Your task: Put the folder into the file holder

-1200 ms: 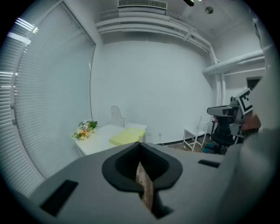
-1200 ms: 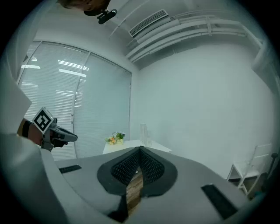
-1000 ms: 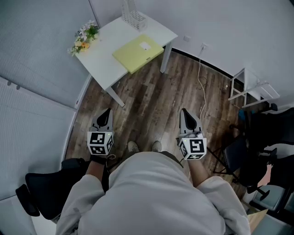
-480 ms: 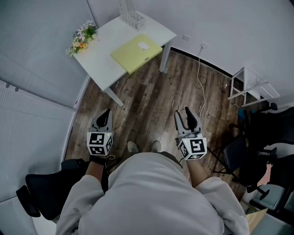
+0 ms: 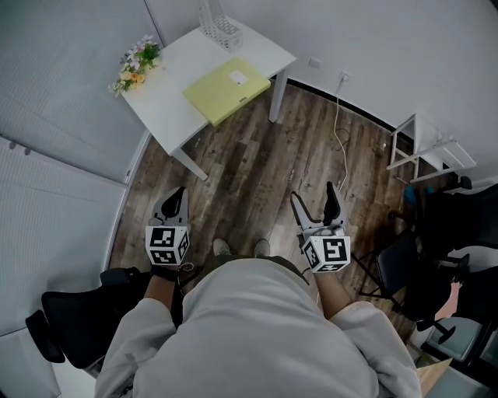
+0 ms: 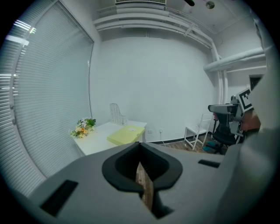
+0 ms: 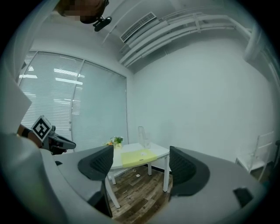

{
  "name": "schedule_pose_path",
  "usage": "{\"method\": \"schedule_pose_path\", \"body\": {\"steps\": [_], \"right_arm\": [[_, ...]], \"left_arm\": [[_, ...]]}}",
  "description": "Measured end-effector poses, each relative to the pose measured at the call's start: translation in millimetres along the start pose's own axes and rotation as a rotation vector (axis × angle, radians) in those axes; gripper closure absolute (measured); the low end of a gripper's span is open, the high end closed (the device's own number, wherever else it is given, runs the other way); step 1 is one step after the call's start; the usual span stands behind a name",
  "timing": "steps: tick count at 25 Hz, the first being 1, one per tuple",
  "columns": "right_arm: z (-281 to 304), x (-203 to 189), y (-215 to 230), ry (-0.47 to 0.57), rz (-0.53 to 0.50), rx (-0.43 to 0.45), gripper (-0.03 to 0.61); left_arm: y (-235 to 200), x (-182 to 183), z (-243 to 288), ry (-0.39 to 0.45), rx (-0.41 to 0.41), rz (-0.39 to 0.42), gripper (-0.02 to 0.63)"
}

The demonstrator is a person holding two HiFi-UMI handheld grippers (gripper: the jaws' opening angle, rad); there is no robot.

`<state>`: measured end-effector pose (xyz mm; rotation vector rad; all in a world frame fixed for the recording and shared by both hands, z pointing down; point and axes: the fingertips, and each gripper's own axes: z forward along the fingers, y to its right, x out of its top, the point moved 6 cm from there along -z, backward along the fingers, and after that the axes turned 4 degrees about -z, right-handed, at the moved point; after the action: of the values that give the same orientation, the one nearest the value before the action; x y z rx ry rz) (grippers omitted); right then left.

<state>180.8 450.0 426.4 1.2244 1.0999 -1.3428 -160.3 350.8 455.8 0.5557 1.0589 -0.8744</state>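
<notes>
A small white-walled room with a dark wood-plank floor (image 5: 249, 171). Only the two gripper views take in the upper room: slatted blinds (image 6: 39, 109) along one wall, and ceiling pipes and an air vent (image 7: 138, 26). The head view alone shows the person's pale top (image 5: 249, 334) filling the lower frame, with the shoe tips just past it.

A white worktop (image 5: 167, 93) stands in the corner, well apart from both grippers. Black chairs sit at the head view's edges, the one at the right (image 5: 443, 225) partly cut off. A white rack (image 5: 424, 148) stands by the wall near it.

The yellow folder (image 5: 226, 89) lies flat on the worktop, one corner over its edge, and bears a small white label too small to read. The clear file holder (image 5: 216, 23) stands upright at the worktop's far end, near the folder but apart from it, and the frame edge cuts off its top.

The right gripper (image 5: 313, 194) has just been opening; its jaws now stand wide apart and empty, framing the far-off worktop. The left gripper (image 5: 179, 194) has its jaws together on nothing, only a sliver of floor showing between them.

A bunch of flowers (image 5: 134, 64) lies at the worktop's wall-side corner. A thin white cable (image 5: 339, 132) trails across the floor from a wall socket.
</notes>
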Motion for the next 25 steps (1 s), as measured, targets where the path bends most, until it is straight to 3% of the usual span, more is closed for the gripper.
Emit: {"method": "schedule_pose_path", "body": {"steps": [10, 17, 25], "right_arm": [[21.2, -21.6, 23.1, -0.041, 0.008, 0.093, 0.192], [86.0, -27.6, 18.7, -0.072, 0.010, 0.126, 0.192], [189.4, -11.3, 21.1, -0.096, -0.022, 0.103, 0.193]], "left_arm": [[22.4, -18.3, 5.1, -0.036, 0.055, -0.029, 0.606], [-13.7, -12.6, 53.8, -0.034, 0.058, -0.058, 0.606], [-78.5, 26.4, 136.7, -0.019, 0.013, -0.072, 0.606]]}}
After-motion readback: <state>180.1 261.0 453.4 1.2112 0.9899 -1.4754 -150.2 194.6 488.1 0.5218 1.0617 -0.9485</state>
